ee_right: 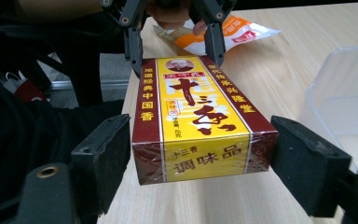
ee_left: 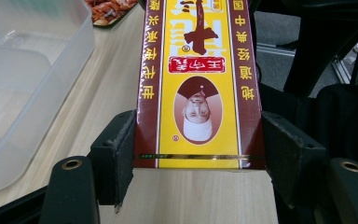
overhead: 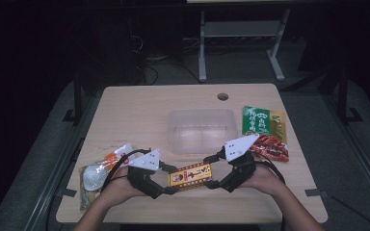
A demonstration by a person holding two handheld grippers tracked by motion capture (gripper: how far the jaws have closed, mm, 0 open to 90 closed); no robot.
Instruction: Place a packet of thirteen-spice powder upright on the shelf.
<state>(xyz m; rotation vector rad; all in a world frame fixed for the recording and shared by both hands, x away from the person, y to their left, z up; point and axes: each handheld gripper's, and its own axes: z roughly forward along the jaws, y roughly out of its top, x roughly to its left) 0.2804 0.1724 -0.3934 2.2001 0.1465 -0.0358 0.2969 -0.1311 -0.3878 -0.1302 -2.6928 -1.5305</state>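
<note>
Spice box (overhead: 190, 175) clamped endwise between both tools' jaws.

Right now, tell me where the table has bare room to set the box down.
Free: the far-left tabletop, between the clear container and the left edge, and the near strip under the box. Crowded: the right side, with the green packet and red packet, and the near-left corner with the orange-and-white packet.

Dim dark surroundings, lit tabletop, soft blur
</note>
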